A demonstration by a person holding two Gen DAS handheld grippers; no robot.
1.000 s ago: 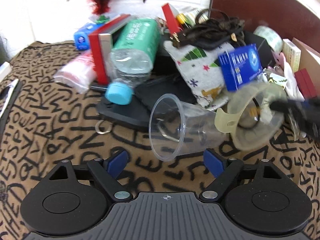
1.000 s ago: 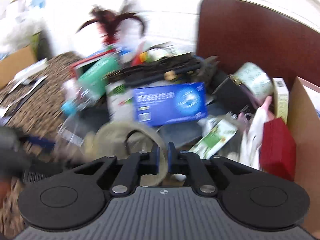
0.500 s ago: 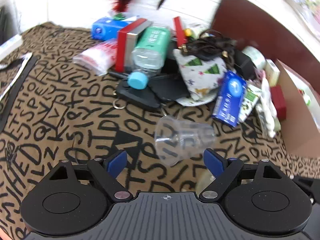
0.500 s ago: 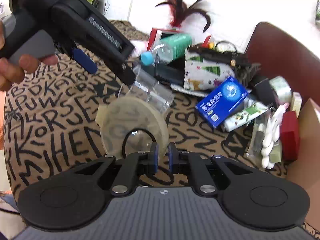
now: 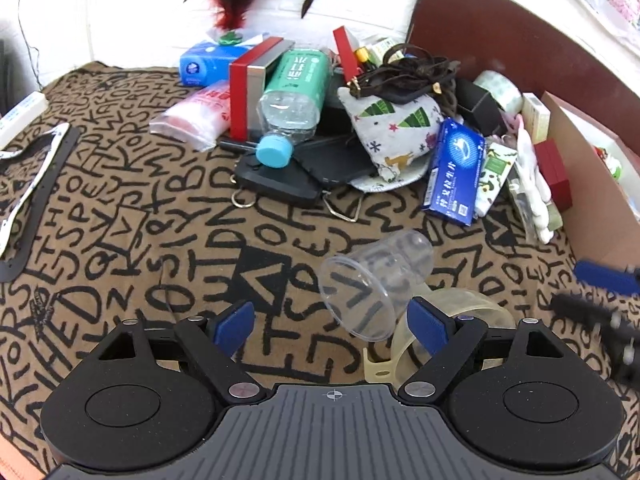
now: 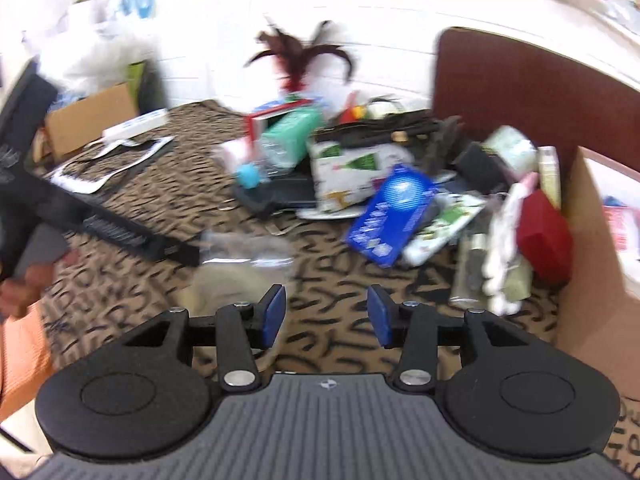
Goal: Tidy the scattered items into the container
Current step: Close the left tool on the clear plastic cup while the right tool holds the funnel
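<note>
A clear plastic cup (image 5: 376, 280) lies on its side on the letter-print cloth (image 5: 140, 240), just ahead of my open, empty left gripper (image 5: 332, 322). A roll of clear tape (image 5: 452, 320) rests on the cloth beside the cup, partly behind my left gripper's right finger. My right gripper (image 6: 326, 316) is open and empty; the tape roll (image 6: 228, 280) and cup (image 6: 248, 248) lie blurred to its left. A cardboard box (image 6: 600, 248) stands at the right. A pile of items, with a blue box (image 5: 454, 172) and a green bottle (image 5: 296, 92), lies ahead.
A dark red chair back (image 5: 520, 40) stands behind the pile. A red box (image 6: 544, 236) and white packets (image 6: 504, 240) lie against the cardboard box. A black and white strip (image 5: 32, 184) lies at the left. The right gripper's fingers (image 5: 600, 280) show blurred at the right.
My right gripper has opened and let go of the tape roll, which now lies on the cloth by the cup. Both grippers have drawn back from the pile.
</note>
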